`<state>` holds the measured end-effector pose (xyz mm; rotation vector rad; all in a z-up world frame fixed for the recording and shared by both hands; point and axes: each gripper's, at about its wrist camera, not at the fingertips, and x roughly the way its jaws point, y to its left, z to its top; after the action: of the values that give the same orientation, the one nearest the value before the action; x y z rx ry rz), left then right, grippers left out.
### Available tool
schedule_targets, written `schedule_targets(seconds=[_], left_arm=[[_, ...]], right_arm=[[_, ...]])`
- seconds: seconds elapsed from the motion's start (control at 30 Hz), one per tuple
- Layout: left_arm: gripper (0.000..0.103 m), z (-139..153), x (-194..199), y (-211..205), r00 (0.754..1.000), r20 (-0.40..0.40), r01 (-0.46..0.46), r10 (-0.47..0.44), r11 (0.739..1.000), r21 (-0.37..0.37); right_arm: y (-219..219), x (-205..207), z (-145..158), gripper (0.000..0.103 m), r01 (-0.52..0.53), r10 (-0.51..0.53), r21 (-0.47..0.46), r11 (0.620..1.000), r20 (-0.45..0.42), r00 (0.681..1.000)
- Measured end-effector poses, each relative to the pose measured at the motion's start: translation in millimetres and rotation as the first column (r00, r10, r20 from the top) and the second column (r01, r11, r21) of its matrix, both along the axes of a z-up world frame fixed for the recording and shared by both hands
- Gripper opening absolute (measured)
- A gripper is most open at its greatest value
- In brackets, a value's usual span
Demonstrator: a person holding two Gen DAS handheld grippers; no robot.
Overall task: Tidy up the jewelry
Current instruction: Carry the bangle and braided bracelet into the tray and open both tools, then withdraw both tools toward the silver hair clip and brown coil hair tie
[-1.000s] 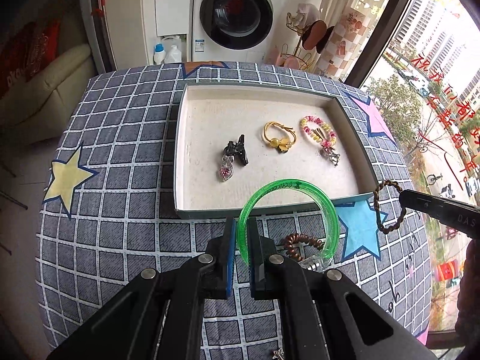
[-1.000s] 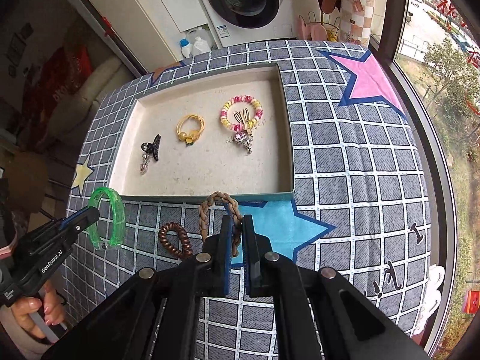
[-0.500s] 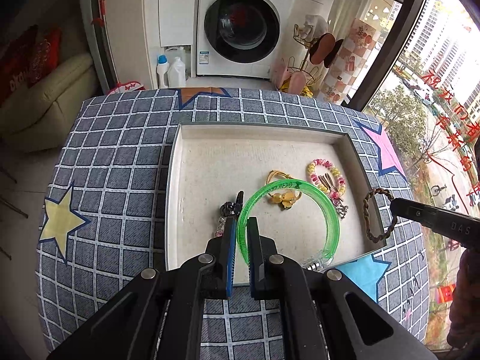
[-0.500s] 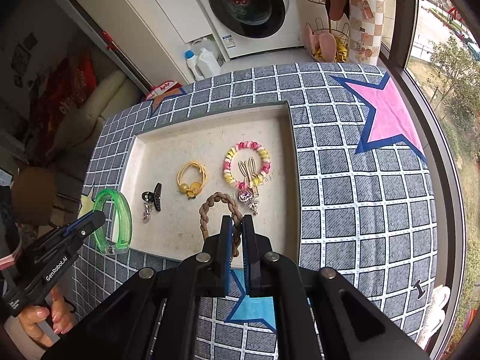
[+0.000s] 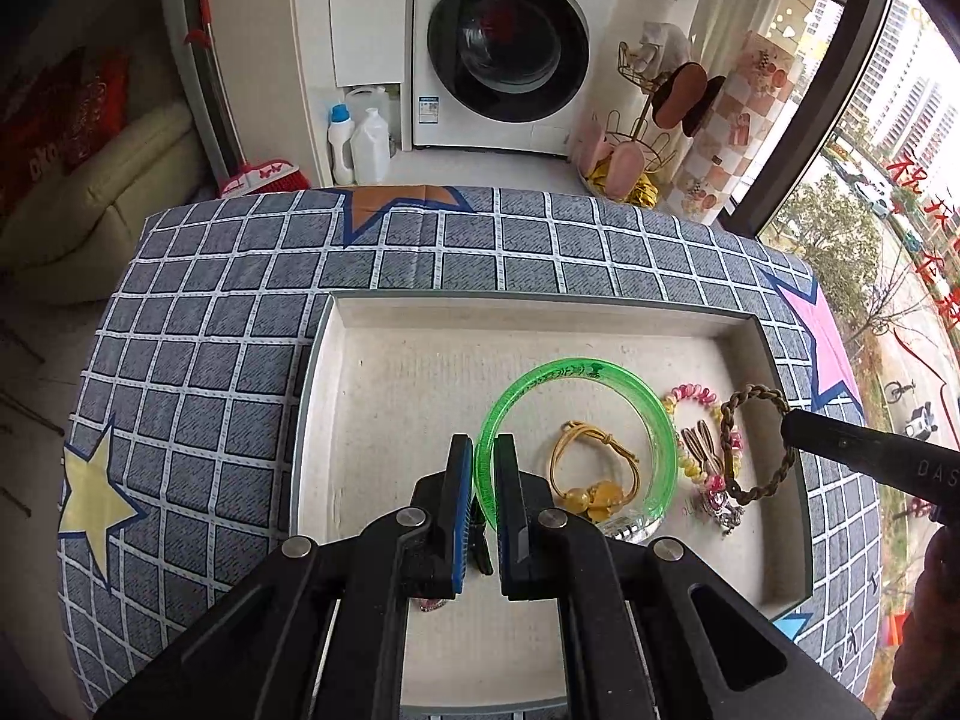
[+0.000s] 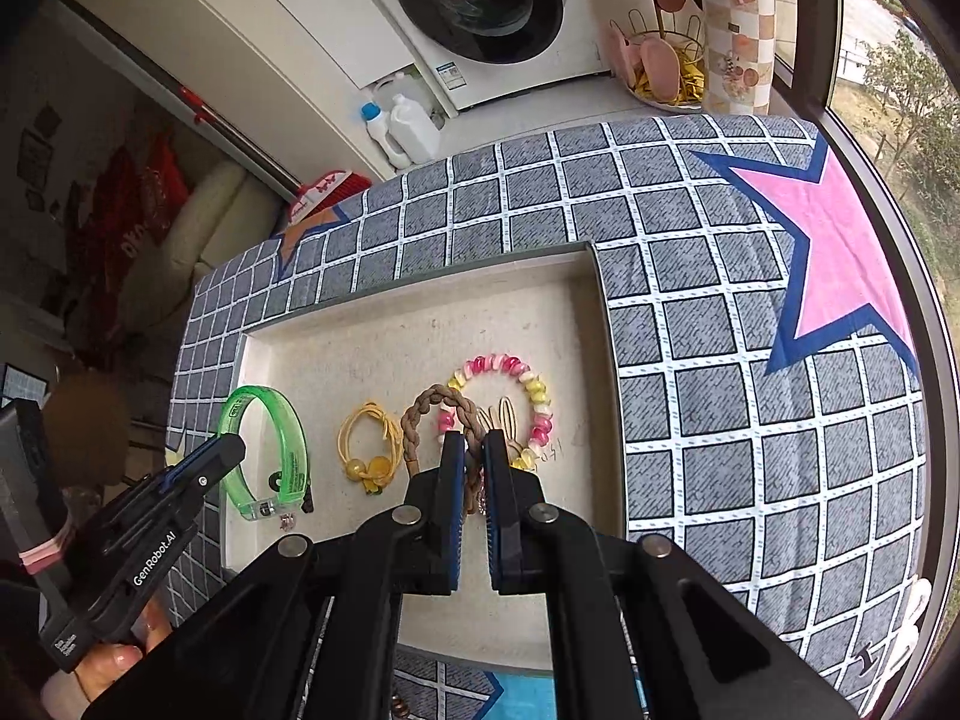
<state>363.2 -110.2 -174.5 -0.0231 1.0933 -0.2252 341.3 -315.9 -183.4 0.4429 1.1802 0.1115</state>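
My left gripper (image 5: 483, 450) is shut on a green translucent bangle (image 5: 624, 384) and holds it over the cream tray (image 5: 540, 312), above the yellow hair tie (image 5: 591, 468). My right gripper (image 6: 474, 447) is shut on a brown braided loop (image 6: 429, 405) and holds it over the tray (image 6: 420, 306) in front of the pink and yellow bead bracelet (image 6: 528, 378). In the left wrist view the braided loop (image 5: 735, 414) hangs from the right gripper above the bead bracelet (image 5: 690, 396). The green bangle (image 6: 282, 420) and yellow hair tie (image 6: 369, 447) show in the right wrist view.
The tray lies on a grey checked cloth (image 5: 210, 360) with star patches. A black hair clip lies mostly hidden under my left fingers (image 5: 459, 480). A washing machine (image 5: 510, 48), bottles (image 5: 360, 144) and a shoe rack (image 5: 648, 138) stand on the floor beyond the table.
Both grippers have moved forward from the cloth at the tray's near edge to over the tray's inside, each still holding its piece.
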Motion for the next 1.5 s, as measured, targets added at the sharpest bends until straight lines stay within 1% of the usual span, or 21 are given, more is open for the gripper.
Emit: schedule_targets(seconds=[0.1, 0.2, 0.33, 0.47, 0.7, 0.83, 0.9, 0.93, 0.97, 1.0, 1.1, 1.17, 1.23, 1.27, 1.3, 1.33, 1.37, 1.4, 1.43, 1.5], left_arm=[[0.019, -7.0, 9.4, -6.0, 1.000, 0.003, 0.004, -0.004, 0.999, 0.032], [0.020, -16.1, 16.3, -12.0, 1.000, -0.003, 0.014, -0.013, 0.998, 0.069], [0.020, -28.8, 21.0, -15.3, 1.000, -0.023, 0.009, -0.007, 0.995, 0.097], [0.020, -36.0, 23.3, -18.6, 1.000, -0.025, 0.012, -0.009, 0.991, 0.135], [0.020, -41.6, 26.2, -24.3, 0.999, -0.030, 0.023, -0.017, 0.980, 0.197], [0.020, -37.8, 24.5, -23.6, 1.000, -0.022, 0.020, -0.016, 0.981, 0.194], [0.020, -33.5, 22.2, -24.6, 1.000, -0.007, 0.024, -0.023, 0.980, 0.197], [0.020, -30.6, 21.0, -24.9, 1.000, 0.001, 0.026, -0.027, 0.980, 0.198], [0.020, -27.3, 19.1, -24.8, 1.000, 0.010, 0.027, -0.030, 0.980, 0.198], [0.020, -24.3, 18.0, -24.6, 0.999, 0.017, 0.028, -0.032, 0.980, 0.196], [0.020, -15.4, 14.6, -21.7, 0.999, 0.032, 0.026, -0.032, 0.983, 0.182], [0.020, -9.4, 11.1, -19.0, 0.999, 0.039, 0.025, -0.032, 0.986, 0.167], [0.020, -3.5, 5.7, -16.4, 0.998, 0.046, 0.028, -0.036, 0.987, 0.157], [0.023, -0.5, 2.2, -15.1, 0.998, 0.051, 0.029, -0.037, 0.987, 0.155], [0.059, 2.5, -1.8, -13.5, 0.998, 0.054, 0.031, -0.039, 0.988, 0.150], [0.090, 5.8, -6.2, -10.9, 0.998, 0.059, 0.024, -0.033, 0.989, 0.146], [0.103, 10.8, -12.2, -6.7, 0.996, 0.084, 0.001, -0.014, 0.989, 0.150], [0.103, 15.8, -20.7, -4.2, 0.994, 0.113, -0.006, -0.011, 0.989, 0.150], [0.103, 20.1, -28.3, -2.8, 0.993, 0.120, 0.001, -0.019, 0.989, 0.150], [0.103, 23.6, -41.2, 1.7, 0.994, 0.111, 0.007, -0.024, 0.989, 0.150]], right_arm=[[-2.9, 9.7, -7.4, 0.007, 0.008, -0.008, 0.010, 1.000, -0.006, 1.000], [-3.8, 16.5, -16.5, 0.007, 0.008, -0.008, 0.000, 1.000, -0.020, 1.000], [-2.4, 21.2, -28.5, 0.007, -0.007, 0.006, -0.031, 1.000, -0.037, 0.999], [-2.9, 22.3, -37.1, 0.007, -0.027, 0.024, -0.059, 0.998, -0.053, 0.998], [-5.1, 22.3, -44.5, 0.007, -0.044, 0.038, -0.074, 0.996, -0.072, 0.997], [-4.8, 21.9, -44.4, 0.009, -0.054, 0.048, -0.079, 0.995, -0.075, 0.996], [-4.8, 22.2, -44.5, 0.015, -0.051, 0.045, -0.073, 0.996, -0.078, 0.996], [-5.3, 21.9, -44.3, 0.026, -0.049, 0.043, -0.070, 0.996, -0.080, 0.996], [-6.0, 21.3, -43.7, 0.041, -0.046, 0.041, -0.066, 0.997, -0.077, 0.996], [-6.1, 20.4, -42.3, 0.045, -0.043, 0.040, -0.055, 0.998, -0.069, 0.997], [-5.2, 18.7, -36.1, 0.047, -0.038, 0.036, -0.035, 0.999, -0.051, 0.998], [-4.4, 17.0, -30.4, 0.052, -0.033, 0.032, -0.022, 0.999, -0.040, 0.999], [-4.3, 14.3, -22.7, 0.053, -0.030, 0.030, -0.009, 1.000, -0.024, 0.999], [-3.7, 12.4, -18.6, 0.054, -0.030, 0.030, -0.005, 1.000, -0.015, 0.999], [-2.8, 9.4, -14.5, 0.054, -0.032, 0.032, -0.003, 0.999, -0.006, 0.999], [-2.0, 6.2, -10.1, 0.055, -0.032, 0.032, 0.000, 0.999, 0.003, 0.999], [-0.9, 2.8, -5.9, 0.056, -0.034, 0.034, 0.003, 0.999, 0.011, 0.999], [0.9, -0.3, -2.4, 0.057, -0.034, 0.034, 0.007, 0.999, 0.017, 0.999], [2.0, -4.6, 1.1, 0.060, -0.035, 0.035, 0.009, 0.999, 0.023, 0.999], [5.1, -14.7, 8.0, 0.062, -0.036, 0.035, 0.012, 0.999, 0.034, 0.999]])
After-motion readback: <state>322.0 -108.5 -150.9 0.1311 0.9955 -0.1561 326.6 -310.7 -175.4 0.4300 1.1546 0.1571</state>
